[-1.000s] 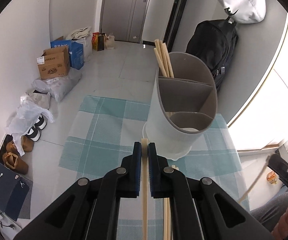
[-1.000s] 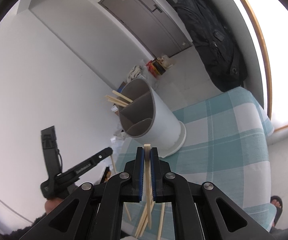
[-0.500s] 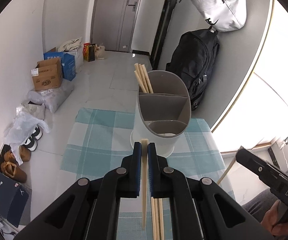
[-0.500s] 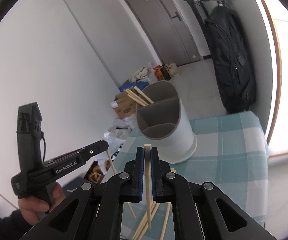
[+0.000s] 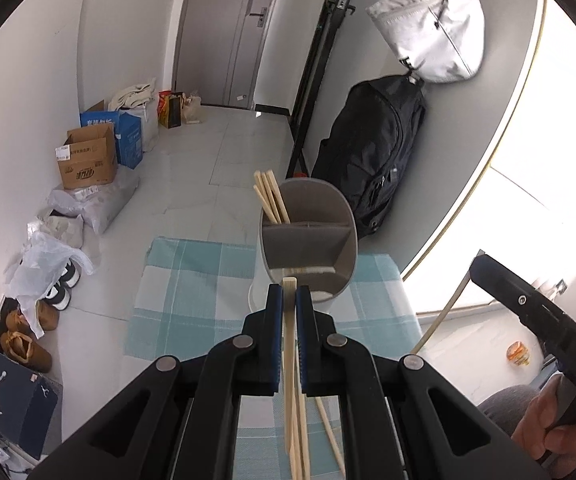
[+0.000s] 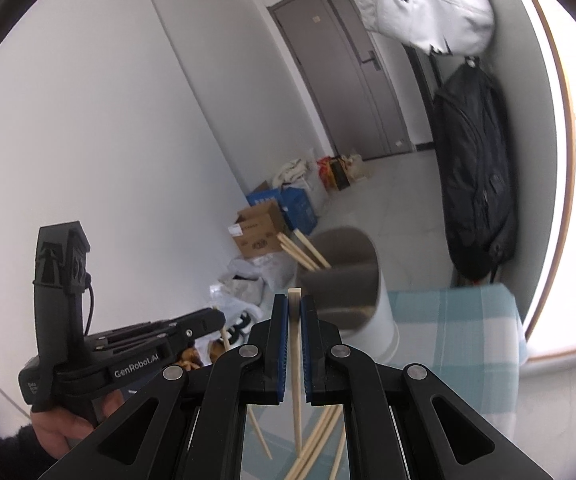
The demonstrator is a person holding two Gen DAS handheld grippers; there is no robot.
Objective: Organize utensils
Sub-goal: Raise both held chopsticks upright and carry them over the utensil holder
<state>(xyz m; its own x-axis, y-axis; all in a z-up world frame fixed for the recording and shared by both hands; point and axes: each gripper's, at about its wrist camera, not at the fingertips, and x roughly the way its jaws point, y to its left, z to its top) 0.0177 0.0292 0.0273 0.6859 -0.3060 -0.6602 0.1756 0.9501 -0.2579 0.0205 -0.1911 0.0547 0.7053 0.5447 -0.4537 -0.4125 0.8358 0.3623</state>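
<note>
A grey utensil holder (image 5: 308, 240) with divided compartments stands on the blue checked cloth (image 5: 191, 280); several wooden chopsticks (image 5: 271, 196) stick out of its far compartment. My left gripper (image 5: 289, 292) is shut on one chopstick (image 5: 289, 360), lifted above the cloth just short of the holder. In the right wrist view my right gripper (image 6: 294, 304) is likewise shut on a chopstick (image 6: 296, 360), with the holder (image 6: 344, 280) ahead and slightly right. Loose chopsticks (image 6: 320, 440) lie on the cloth beneath. Each view shows the other gripper off to one side with its chopstick hanging down.
A black backpack (image 5: 372, 152) and a white bag (image 5: 432, 28) hang on the wall behind the holder. Cardboard boxes (image 5: 87, 156), plastic bags and shoes (image 5: 27, 336) line the floor on the left. The cloth-covered table ends just past the holder.
Both grippers have risen with their chopsticks, so the holder now looks smaller and lower in each view. The right gripper has rolled; its view now stands more upright.
</note>
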